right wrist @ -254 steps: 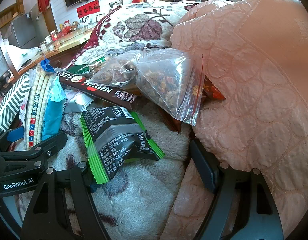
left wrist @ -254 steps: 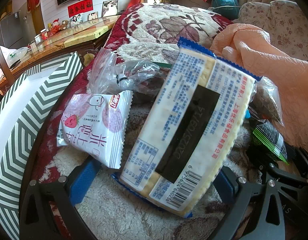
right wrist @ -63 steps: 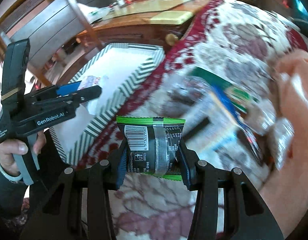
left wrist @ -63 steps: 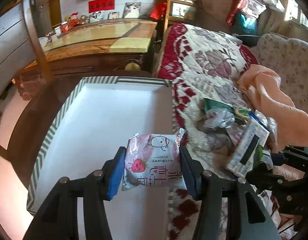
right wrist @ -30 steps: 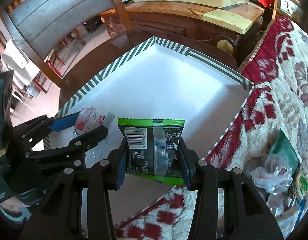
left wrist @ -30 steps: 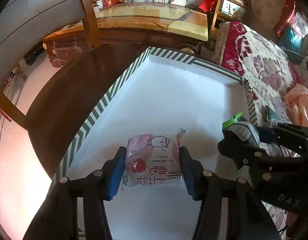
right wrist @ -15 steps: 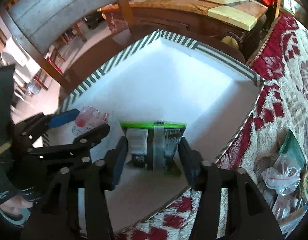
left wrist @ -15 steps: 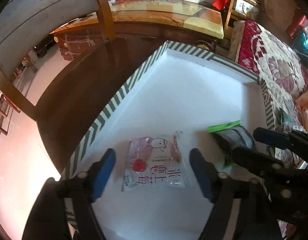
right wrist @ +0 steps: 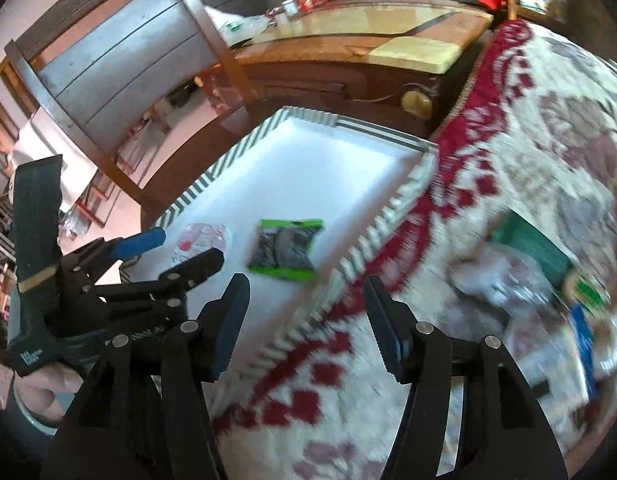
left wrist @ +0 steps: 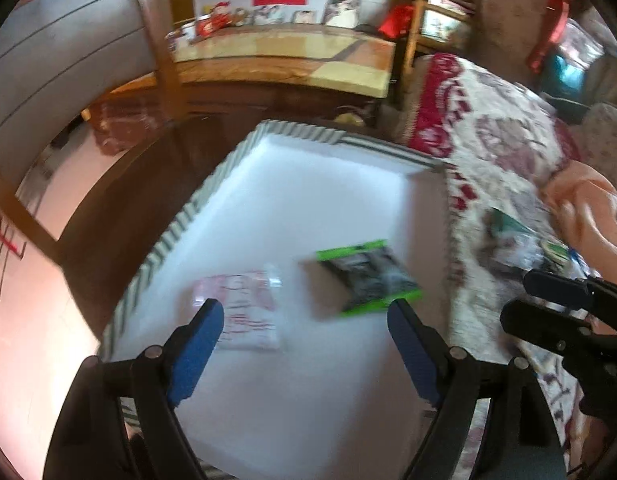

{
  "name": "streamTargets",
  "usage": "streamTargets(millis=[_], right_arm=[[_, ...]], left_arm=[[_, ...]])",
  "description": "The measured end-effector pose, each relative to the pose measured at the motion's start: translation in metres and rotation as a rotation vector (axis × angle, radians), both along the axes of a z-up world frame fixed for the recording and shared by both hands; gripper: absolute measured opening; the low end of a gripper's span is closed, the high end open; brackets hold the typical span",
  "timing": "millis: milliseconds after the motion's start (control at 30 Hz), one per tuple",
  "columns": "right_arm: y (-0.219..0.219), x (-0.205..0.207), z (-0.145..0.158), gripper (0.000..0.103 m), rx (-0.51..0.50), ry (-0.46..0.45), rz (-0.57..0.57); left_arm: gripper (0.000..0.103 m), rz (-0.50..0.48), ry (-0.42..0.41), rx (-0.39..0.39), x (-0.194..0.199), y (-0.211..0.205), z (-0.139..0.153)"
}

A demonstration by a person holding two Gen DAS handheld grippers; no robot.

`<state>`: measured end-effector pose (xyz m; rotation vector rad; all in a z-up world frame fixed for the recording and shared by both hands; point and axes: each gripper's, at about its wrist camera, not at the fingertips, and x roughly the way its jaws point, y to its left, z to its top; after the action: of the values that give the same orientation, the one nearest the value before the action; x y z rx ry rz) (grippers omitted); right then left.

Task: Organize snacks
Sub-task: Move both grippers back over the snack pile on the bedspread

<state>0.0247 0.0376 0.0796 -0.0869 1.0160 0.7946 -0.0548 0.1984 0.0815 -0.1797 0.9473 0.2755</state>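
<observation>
Now left tool (left wrist: 302, 316) wide, empty, tilted down over tray (left wrist: 332, 184); right tool (right wrist: 306, 294) likewise.

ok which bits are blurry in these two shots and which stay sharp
Left wrist view: the pink snack packet and green-edged packet in the striped tray are smeared, while the left claw is crisp. Right wrist view: the blanket and leftover snack pile streak badly; the right claw stays sharp, corners dark and bowed by the fisheye.

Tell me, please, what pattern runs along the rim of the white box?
Dark green and white stripes on the box rim, clearest in the right wrist view.
</observation>
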Motion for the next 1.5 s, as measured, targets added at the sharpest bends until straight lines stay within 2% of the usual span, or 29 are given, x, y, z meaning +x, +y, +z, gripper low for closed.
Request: streamTargets(millis=[233, 467, 633, 767, 1000, 1133, 1300, 1433, 1500], right_arm=[[-0.068, -0.016, 0.001, 0.059, -0.03, -0.014, -0.103], [-0.15, -0.026, -0.006, 0.059, -0.062, 0.009, -0.263], [-0.182, -0.027, -0.014, 0.059, -0.079, 0.031, -0.329], [-0.193, -0.024, -0.018, 0.059, -0.09, 0.046, -0.355], [-0.199, -0.024, -0.024, 0.059, -0.11, 0.056, -0.366], [-0.206, -0.024, -0.024, 0.059, -0.11, 0.064, -0.394], [-0.217, -0.021, -0.017, 0.059, -0.089, 0.055, -0.427], [-0.221, -0.019, -0.017, 0.059, -0.082, 0.063, -0.436], [-0.221, -0.019, -0.018, 0.059, -0.083, 0.068, -0.438]], left_arm=[[0.086, -0.138, -0.025, -0.013, 0.005, -0.051, 0.009], [0.086, -0.304, -0.018, -0.015, 0.009, -0.111, 0.006], [0.086, -0.4, 0.002, -0.018, 0.011, -0.145, 0.0], [0.086, -0.438, 0.026, -0.031, 0.016, -0.163, -0.009], [0.086, -0.451, 0.036, -0.019, 0.03, -0.178, -0.017], [0.086, -0.407, 0.07, -0.027, 0.047, -0.173, -0.026], [0.091, -0.336, 0.087, -0.079, 0.058, -0.159, -0.032], [0.091, -0.321, 0.043, -0.085, 0.056, -0.149, -0.018], [0.091, -0.297, 0.048, -0.065, 0.061, -0.144, -0.018]])
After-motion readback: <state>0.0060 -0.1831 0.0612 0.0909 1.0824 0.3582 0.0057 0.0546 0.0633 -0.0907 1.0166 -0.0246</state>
